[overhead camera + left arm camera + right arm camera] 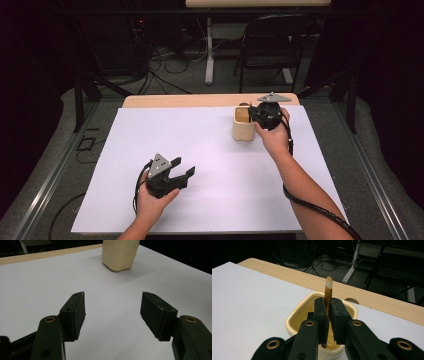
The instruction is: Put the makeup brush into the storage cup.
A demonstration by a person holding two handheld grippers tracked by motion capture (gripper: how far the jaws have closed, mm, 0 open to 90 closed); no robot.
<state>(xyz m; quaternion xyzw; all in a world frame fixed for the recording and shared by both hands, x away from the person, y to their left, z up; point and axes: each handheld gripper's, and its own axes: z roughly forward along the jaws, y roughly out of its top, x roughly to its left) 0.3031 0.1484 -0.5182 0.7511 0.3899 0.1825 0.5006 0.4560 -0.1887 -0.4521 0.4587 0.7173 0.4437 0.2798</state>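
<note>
right gripper (327, 322) jaws pinching thin brown wooden stick (328, 293) over cream square ceramic cup (294, 320) | left gripper (112, 312) jaws spread, idle near-left on tabletop | risk: stick slipping, or tipping cup if snagged on rim

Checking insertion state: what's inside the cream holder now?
A brown stick, pinched by the right gripper, rises above the cream holder. The jaws cover its lower end and the holder's bottom.

Light falls from above onto the white table cover (210, 165), which reads bright and slightly lilac, while the room behind it sinks into near black. The cream cup (119, 253) casts a soft shadow on the cover. Near jaws look soft-focused; the pictures are grainy and low in detail.
</note>
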